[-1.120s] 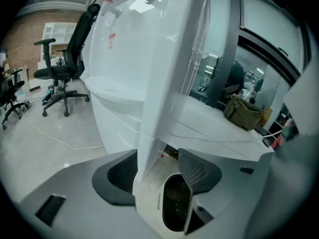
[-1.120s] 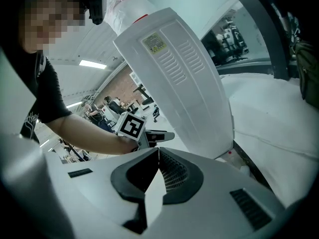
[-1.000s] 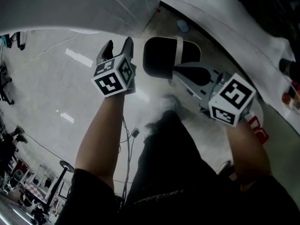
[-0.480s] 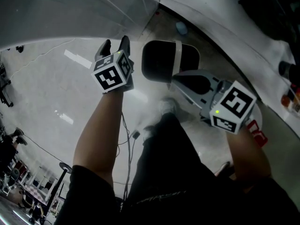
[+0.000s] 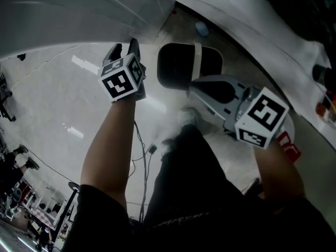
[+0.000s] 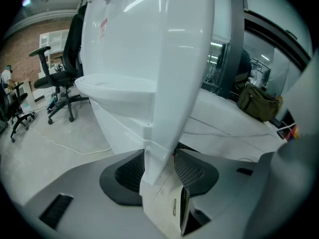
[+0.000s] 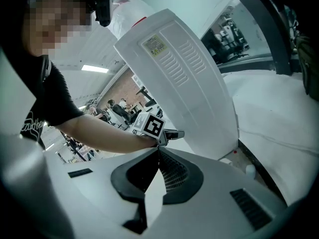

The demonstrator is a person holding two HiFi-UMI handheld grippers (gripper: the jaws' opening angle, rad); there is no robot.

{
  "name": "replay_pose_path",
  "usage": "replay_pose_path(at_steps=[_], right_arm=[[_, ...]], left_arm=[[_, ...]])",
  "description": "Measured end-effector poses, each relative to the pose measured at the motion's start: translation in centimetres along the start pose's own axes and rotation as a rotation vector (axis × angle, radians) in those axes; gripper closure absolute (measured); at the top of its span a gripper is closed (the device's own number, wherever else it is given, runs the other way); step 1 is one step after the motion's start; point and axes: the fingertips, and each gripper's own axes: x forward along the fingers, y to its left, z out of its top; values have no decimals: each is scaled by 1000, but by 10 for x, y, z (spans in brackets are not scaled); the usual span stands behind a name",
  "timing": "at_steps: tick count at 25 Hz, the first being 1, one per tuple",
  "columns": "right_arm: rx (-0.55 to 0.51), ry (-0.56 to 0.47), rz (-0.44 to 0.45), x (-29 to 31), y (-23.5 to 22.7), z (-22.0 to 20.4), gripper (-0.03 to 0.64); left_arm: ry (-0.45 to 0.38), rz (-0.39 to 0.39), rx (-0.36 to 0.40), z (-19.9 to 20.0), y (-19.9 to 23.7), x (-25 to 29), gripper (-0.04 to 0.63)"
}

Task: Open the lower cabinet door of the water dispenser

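Observation:
The white water dispenser (image 6: pixel 149 59) stands tall in the left gripper view; in the head view its body (image 5: pixel 79 14) fills the top left. A narrow white door edge (image 6: pixel 162 133) runs down between the jaws of my left gripper (image 6: pixel 159 156). The jaws have just been closing, and both mesh pads now lie against this edge. In the head view the left gripper (image 5: pixel 125 47) points down at the dispenser. My right gripper (image 5: pixel 193 85) hangs apart to the right, shut and empty (image 7: pixel 159 151). It faces the dispenser's vented panel (image 7: pixel 184 78).
A black sandal with a white strap (image 5: pixel 184 67) lies on the floor between the grippers. Cables (image 5: pixel 142 146) trail by the person's leg. Office chairs (image 6: pixel 55 78) stand left of the dispenser, and an olive bag (image 6: pixel 256 103) sits on a white-covered table to the right.
The left gripper has shifted a little up and left towards the dispenser, and its jaws have narrowed. The right gripper has stayed where it was.

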Motion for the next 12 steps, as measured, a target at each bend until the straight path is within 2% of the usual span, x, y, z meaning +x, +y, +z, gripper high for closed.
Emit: replay_pose_path(at_steps=[12], right_arm=[[9,-11,-16,0,-4,-4,603]], left_arm=[[16,-28,13,-2,-1,-2,430]])
